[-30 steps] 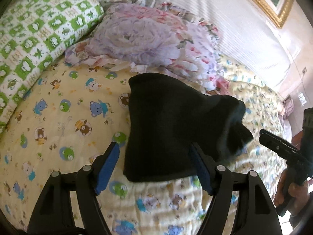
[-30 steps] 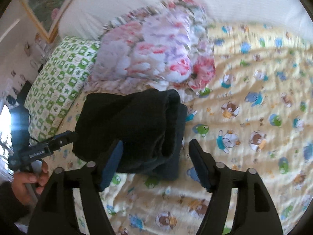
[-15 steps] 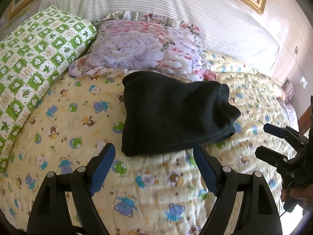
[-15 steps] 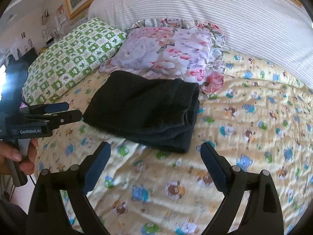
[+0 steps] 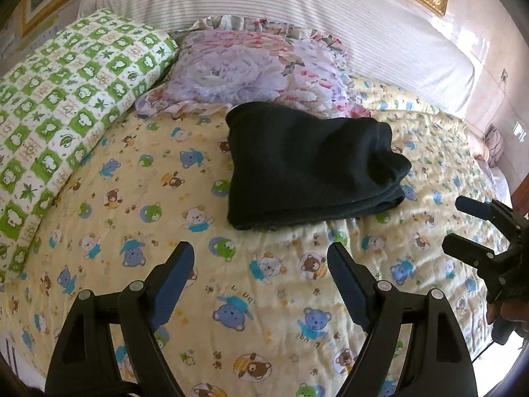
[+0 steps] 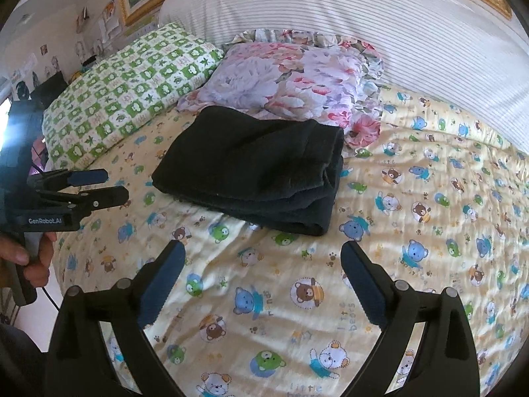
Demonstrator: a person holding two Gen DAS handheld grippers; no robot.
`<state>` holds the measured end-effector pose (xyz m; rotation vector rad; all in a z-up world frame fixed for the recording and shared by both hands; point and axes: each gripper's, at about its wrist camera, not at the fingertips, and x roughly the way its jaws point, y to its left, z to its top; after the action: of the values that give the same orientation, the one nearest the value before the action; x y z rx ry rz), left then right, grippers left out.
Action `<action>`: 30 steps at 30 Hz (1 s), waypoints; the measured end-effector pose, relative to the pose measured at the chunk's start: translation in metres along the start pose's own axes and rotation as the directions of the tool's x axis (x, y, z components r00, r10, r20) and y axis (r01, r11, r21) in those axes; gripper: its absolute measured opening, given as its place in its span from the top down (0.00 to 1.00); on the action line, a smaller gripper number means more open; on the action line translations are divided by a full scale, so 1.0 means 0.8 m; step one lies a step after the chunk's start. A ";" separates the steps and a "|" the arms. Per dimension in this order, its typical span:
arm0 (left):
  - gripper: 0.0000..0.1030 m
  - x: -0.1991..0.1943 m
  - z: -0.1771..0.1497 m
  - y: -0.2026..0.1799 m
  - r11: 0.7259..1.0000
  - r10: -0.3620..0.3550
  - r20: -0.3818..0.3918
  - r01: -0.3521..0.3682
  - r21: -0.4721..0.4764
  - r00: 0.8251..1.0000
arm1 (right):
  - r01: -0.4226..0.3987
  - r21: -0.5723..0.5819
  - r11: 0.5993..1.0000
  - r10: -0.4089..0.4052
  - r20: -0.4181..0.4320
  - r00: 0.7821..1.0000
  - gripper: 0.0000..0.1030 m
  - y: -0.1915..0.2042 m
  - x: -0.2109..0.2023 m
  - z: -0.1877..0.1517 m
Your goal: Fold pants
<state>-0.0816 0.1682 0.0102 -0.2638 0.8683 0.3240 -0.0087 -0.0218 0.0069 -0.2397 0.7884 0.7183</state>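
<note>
**Pants folded on bed, both tongs free**

Folded black fleece pants (image 5: 307, 168) lie mid-bed on yellow bear-print quilt (image 5: 258, 297), far edge touching floral ruffled pillow (image 5: 251, 69); green-checked pillow (image 5: 66, 106) well apart. Bare quilt all around near side. Left tongs (image 5: 261, 258) and right tongs (image 6: 263, 258) spread wide, jaws just opened, nothing between. Striped white headboard (image 6: 363, 16) behind; picture frames cut off.

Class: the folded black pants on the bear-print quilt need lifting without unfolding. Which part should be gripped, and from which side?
Grip the thick rounded fold edge of the black pants, at their right end in the right wrist view. Layers are stacked and joined there, so pinching it holds them together. Come in low from that side, over the bear-print quilt. Judgement only.
</note>
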 end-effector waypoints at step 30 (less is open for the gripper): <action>0.19 -0.013 -0.005 0.007 0.999 0.030 0.046 -0.030 -0.018 0.998 | 0.048 -0.020 0.999 -0.046 0.073 0.996 0.08 -0.005 -0.009 -0.011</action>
<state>-0.0924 0.1701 0.0152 -0.2583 0.8248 0.3641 -0.0145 -0.0328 0.0056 -0.2494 0.7039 0.6878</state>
